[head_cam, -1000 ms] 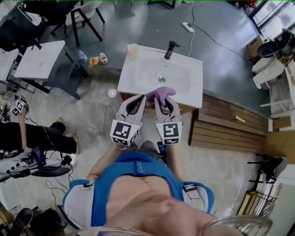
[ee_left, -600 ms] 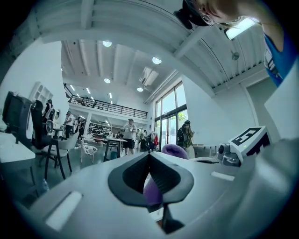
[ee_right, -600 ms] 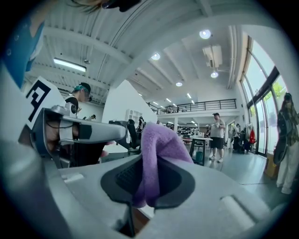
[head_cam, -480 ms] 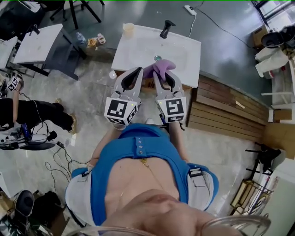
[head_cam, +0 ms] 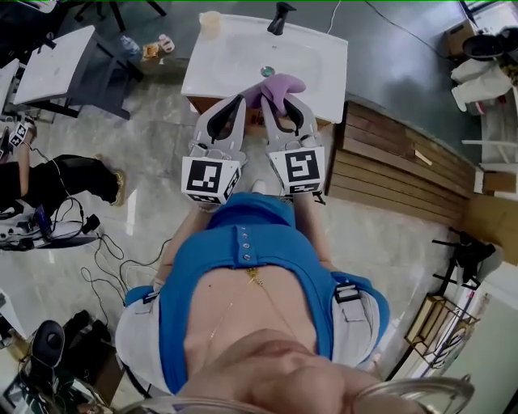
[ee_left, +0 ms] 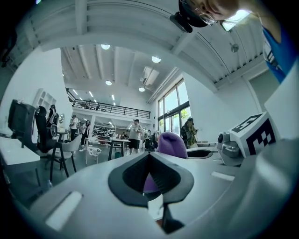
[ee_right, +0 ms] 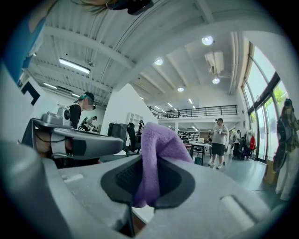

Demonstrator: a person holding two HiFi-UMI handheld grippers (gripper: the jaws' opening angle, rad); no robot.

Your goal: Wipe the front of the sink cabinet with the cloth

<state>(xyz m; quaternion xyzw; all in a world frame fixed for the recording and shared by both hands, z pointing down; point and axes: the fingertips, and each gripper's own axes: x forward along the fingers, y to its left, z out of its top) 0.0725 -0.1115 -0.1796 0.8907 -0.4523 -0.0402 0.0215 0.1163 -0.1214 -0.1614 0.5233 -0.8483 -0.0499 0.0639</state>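
Observation:
The white sink top (head_cam: 324,73) lies at the top of the head view, with a strip of the brown cabinet front (head_cam: 327,121) showing under its near edge. A purple cloth (head_cam: 277,85) bunches at that near edge. My right gripper (head_cam: 269,100) is shut on it, and the cloth (ee_right: 161,140) rises out of the right gripper (ee_right: 150,163). My left gripper (head_cam: 242,99) stands close beside it, also shut. In the left gripper view the cloth (ee_left: 170,144) shows in the seam of the left gripper (ee_left: 149,156) and above it. Most of the cabinet front is hidden below the grippers.
A black faucet (head_cam: 281,16) and a pale cup (head_cam: 210,23) stand at the sink's far side. A wooden slat platform (head_cam: 396,186) lies to the right. A white table (head_cam: 44,73), a seated person (head_cam: 48,182) and floor cables (head_cam: 105,259) are to the left.
The sink has slid up the head view and the two grippers sit higher in it. Both stay side by side at the sink's front edge with the cloth still held.

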